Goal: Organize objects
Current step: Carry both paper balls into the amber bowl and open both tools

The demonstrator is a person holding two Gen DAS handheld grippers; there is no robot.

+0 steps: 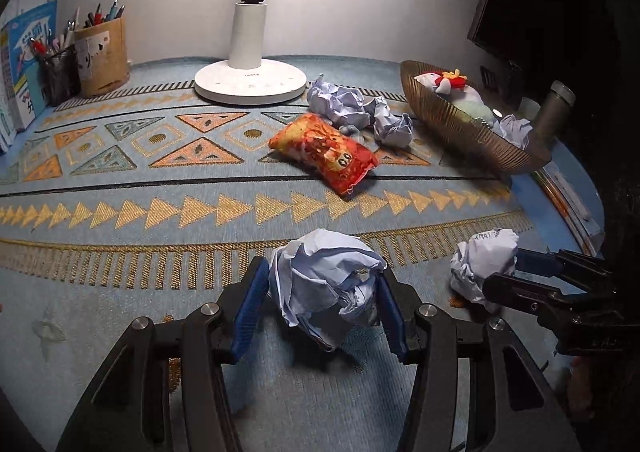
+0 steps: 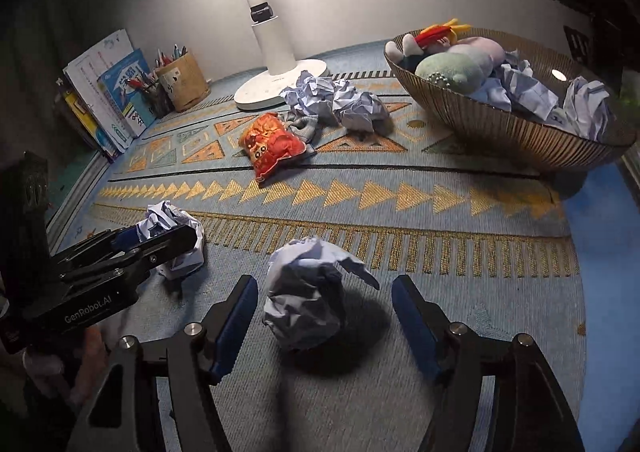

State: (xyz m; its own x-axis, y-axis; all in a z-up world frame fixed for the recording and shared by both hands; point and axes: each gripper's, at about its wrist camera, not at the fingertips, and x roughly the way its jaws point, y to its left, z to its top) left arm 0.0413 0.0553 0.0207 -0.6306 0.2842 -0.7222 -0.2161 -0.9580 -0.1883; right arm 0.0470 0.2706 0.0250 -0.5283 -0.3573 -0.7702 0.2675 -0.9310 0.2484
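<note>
Two crumpled white paper balls sit near the front of the patterned desk (image 1: pixel 120 220). The left tool (image 1: pixel 324 288) clamps one paper ball (image 1: pixel 324 284). The right tool (image 2: pixel 324 312), angled downward, stands open around the other ball (image 2: pixel 308 300), pads clear of it.

Two crumpled white paper balls, one (image 2: pixel 304 292) and another (image 2: pixel 172 240), are lying near the front of the patterned blue mat (image 2: pixel 440 292), and two or three more (image 2: pixel 336 100) are sitting by the white desk lamp (image 2: pixel 276 52). One orange-red snack packet (image 2: pixel 274 148) is lying mid-mat, while one ribbed gold bowl (image 2: pixel 500 140) is holding at least three soft toys (image 2: pixel 452 68) and several paper wads (image 2: pixel 560 100). Two pen holders (image 2: pixel 176 80) are standing at the back.
</note>
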